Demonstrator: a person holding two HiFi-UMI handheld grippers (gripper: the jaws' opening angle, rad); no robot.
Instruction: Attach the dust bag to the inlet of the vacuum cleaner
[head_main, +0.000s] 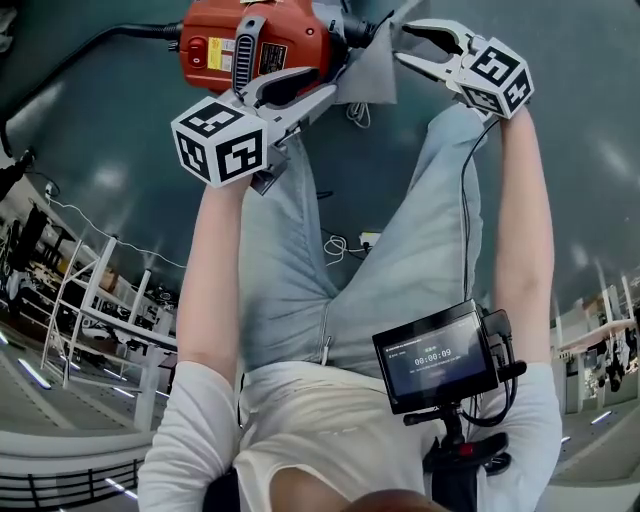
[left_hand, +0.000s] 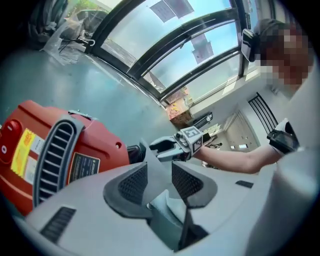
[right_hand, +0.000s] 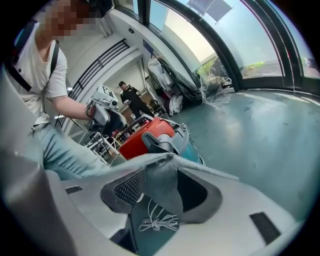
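Observation:
The red vacuum cleaner (head_main: 215, 40) lies on the floor at the top of the head view. A grey mesh dust bag (head_main: 372, 70) hangs just right of it. My right gripper (head_main: 402, 45) is shut on the bag's right edge. In the right gripper view the bag (right_hand: 162, 185) fills the space between the pads, its white cord (right_hand: 157, 220) dangling below, and the vacuum (right_hand: 150, 132) lies beyond. My left gripper (head_main: 322, 82) hovers over the vacuum's right end with its jaws open. In the left gripper view a flap of the bag (left_hand: 150, 162) runs between the spread pads, and the vacuum (left_hand: 50, 155) is at left.
A black hose (head_main: 90, 45) runs left from the vacuum. A white cable with a plug (head_main: 345, 243) lies on the green floor between the person's legs. A small monitor (head_main: 437, 355) is mounted at the person's waist. Another person (right_hand: 127, 95) stands far off near shelves.

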